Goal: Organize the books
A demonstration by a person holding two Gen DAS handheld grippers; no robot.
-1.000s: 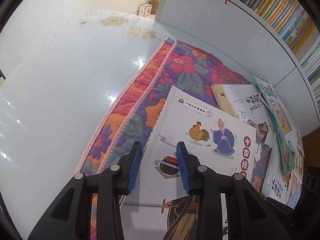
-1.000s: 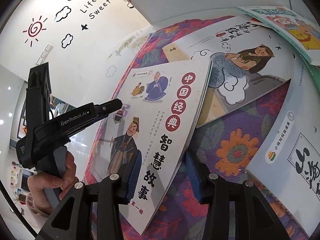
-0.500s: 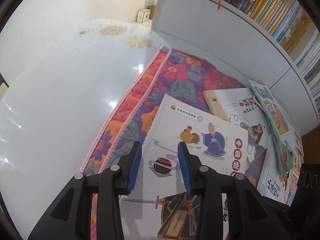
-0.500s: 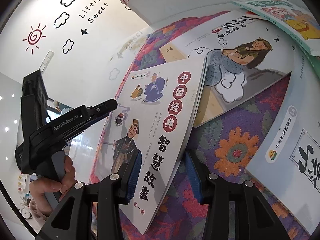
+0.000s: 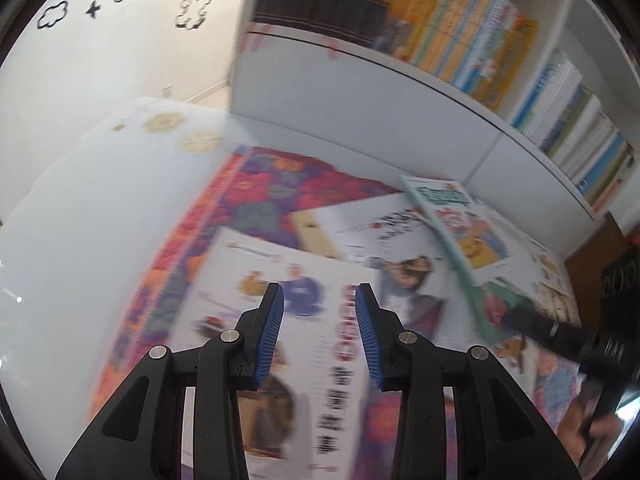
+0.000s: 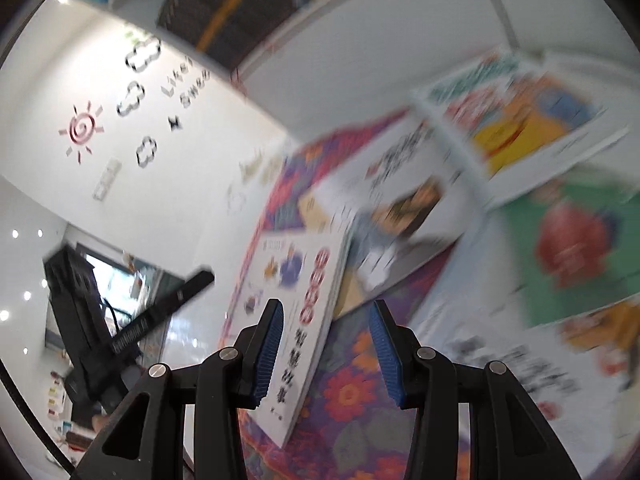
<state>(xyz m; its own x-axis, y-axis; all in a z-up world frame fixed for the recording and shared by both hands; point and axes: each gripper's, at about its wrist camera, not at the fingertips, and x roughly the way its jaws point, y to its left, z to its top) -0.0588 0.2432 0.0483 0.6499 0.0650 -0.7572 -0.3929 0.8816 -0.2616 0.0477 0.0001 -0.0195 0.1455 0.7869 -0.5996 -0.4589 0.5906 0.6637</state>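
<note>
Overhead, we note the bookshelf (image 5: 460,32); below it the floral rug (image 5: 276,184) carries scattered books, the white storybook (image 5: 280,280) nearest. Left gripper (image 5: 319,300) and right gripper (image 6: 326,316): both open above it, gripping nothing.

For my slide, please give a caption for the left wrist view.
Open left gripper above a white storybook on the floral rug.

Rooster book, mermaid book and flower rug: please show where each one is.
rooster book (image 6: 292,280), right wrist view, white cover
mermaid book (image 6: 404,200), right wrist view, cover picture
flower rug (image 6: 348,392), right wrist view, orange flower
</note>
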